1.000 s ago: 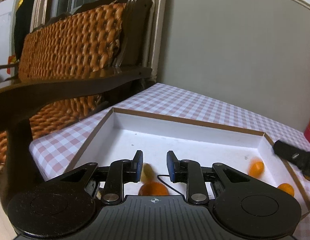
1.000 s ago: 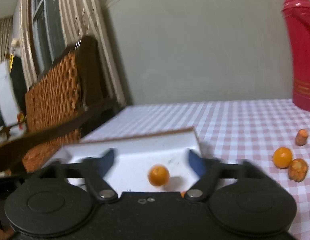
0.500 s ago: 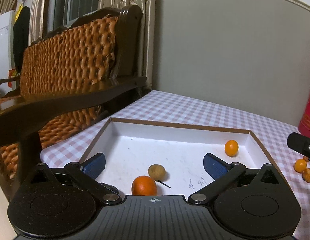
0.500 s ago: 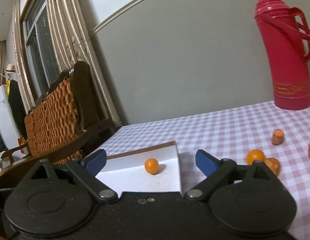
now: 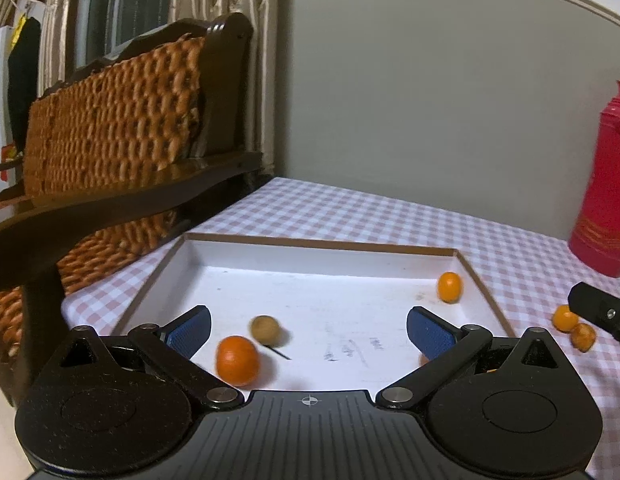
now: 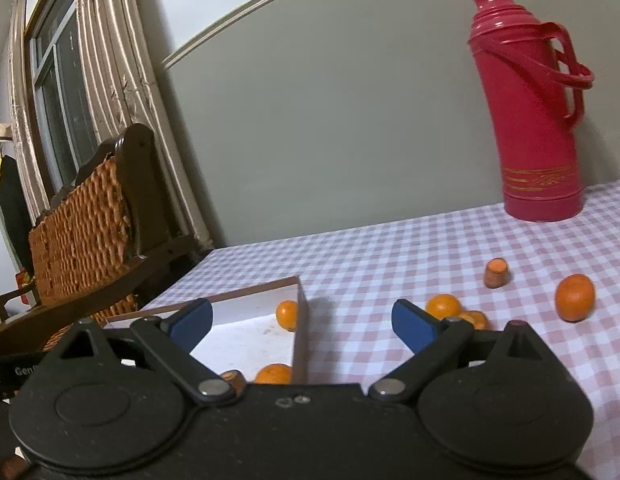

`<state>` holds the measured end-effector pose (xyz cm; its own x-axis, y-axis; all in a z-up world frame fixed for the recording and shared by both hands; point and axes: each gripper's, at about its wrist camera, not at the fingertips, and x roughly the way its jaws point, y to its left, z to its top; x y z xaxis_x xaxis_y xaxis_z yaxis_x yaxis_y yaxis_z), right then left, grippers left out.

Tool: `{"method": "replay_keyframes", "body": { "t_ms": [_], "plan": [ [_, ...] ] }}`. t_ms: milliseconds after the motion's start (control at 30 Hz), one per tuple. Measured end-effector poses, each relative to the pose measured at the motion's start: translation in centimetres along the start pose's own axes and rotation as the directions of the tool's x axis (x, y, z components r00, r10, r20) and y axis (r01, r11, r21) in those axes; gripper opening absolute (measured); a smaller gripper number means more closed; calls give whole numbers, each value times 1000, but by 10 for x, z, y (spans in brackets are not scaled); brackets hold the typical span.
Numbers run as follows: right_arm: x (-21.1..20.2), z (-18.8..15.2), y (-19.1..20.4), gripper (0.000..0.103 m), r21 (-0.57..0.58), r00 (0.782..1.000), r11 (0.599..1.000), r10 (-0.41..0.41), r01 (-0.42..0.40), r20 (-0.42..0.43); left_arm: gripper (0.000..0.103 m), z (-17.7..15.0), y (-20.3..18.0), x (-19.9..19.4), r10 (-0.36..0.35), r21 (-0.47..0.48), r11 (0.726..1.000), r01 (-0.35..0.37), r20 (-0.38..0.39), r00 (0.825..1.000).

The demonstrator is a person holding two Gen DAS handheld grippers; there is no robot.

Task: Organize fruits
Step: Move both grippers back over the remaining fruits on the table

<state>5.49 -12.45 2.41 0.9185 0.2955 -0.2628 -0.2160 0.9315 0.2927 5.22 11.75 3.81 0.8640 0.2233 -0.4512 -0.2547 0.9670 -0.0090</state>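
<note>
A shallow white tray (image 5: 318,246) with a brown rim lies on the checked tablecloth. In it are an orange (image 5: 237,360), a brownish round fruit (image 5: 265,329) and a small orange (image 5: 449,287) near the right wall. My left gripper (image 5: 309,332) is open and empty above the tray's near part. My right gripper (image 6: 302,326) is open and empty over the tray's right wall (image 6: 300,332). On the cloth to the right lie an orange (image 6: 575,297), two small fruits (image 6: 443,306) close together, and a cut stub (image 6: 497,273).
A red thermos (image 6: 528,112) stands at the back right by the grey wall. A wicker-backed dark wooden chair (image 5: 110,128) stands against the table's left side. The right gripper's tip (image 5: 598,312) shows at the right edge of the left wrist view.
My left gripper opened from nearly shut, and the orange and brown fruit lie free in the tray. Both grippers drew back and up. The right view swung toward the cloth and thermos.
</note>
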Motion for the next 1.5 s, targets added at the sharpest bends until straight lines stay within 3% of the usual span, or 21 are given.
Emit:
{"method": "replay_keyframes", "body": {
  "t_ms": [633, 933, 1200, 1500],
  "plan": [
    [-31, 4, -40, 91, 18, 997, 997, -79, 79, 20, 103, -4, -56, -11, -106, 74, 992, 105, 8, 994],
    [-46, 0, -65, 96, 20, 989, 989, -145, 145, -14, 103, -19, -98, -21, -223, 170, 960, 223, -23, 975],
    [-59, -12, -97, 96, 25, 964, 968, -247, 251, -102, 103, -36, -144, -28, -309, 219, 922, 318, -78, 948],
    [-81, -14, -128, 95, 9, 926, 930, -365, 368, -93, 103, -52, -182, -26, -343, 265, 897, 354, -88, 935]
  ]
}}
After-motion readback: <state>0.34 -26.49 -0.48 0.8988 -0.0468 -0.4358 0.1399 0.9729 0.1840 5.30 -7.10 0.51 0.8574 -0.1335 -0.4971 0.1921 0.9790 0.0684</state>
